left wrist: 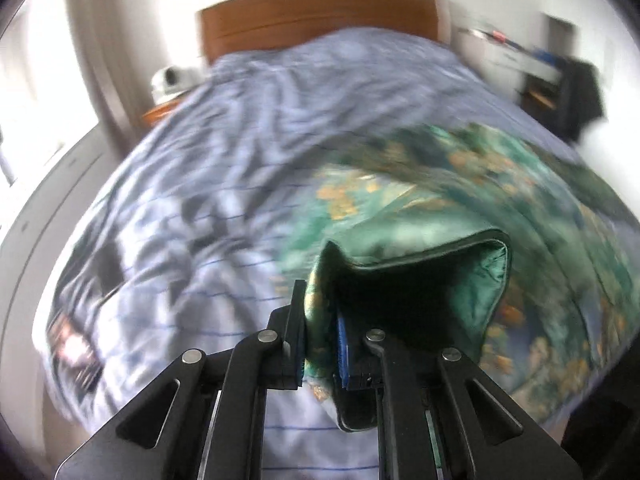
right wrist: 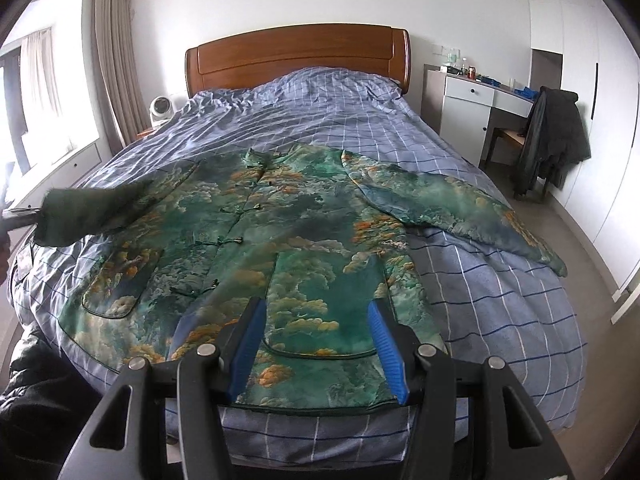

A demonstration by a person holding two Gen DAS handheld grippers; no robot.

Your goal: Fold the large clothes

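A green jacket [right wrist: 280, 232] with an orange cloud print lies face up on the bed, its front buttoned. Its right sleeve [right wrist: 452, 204] is spread out flat to the right. The left sleeve [right wrist: 92, 212] is lifted off the duvet at the left edge, showing its dark lining. In the left wrist view my left gripper [left wrist: 318, 308] is shut on that sleeve's cuff [left wrist: 420, 256], and the fabric bunches between the pads. My right gripper [right wrist: 316, 308] hovers open over the jacket's hem at the foot of the bed, with nothing pinched between its blue pads.
The bed's blue checked duvet [right wrist: 500, 320] runs back to a wooden headboard [right wrist: 296, 56]. A white desk [right wrist: 472, 96] and a chair draped with a dark coat [right wrist: 552, 136] stand at the right. A small fan [right wrist: 162, 110] sits at the left, and dark padded clothing [right wrist: 36, 400] is at the lower left.
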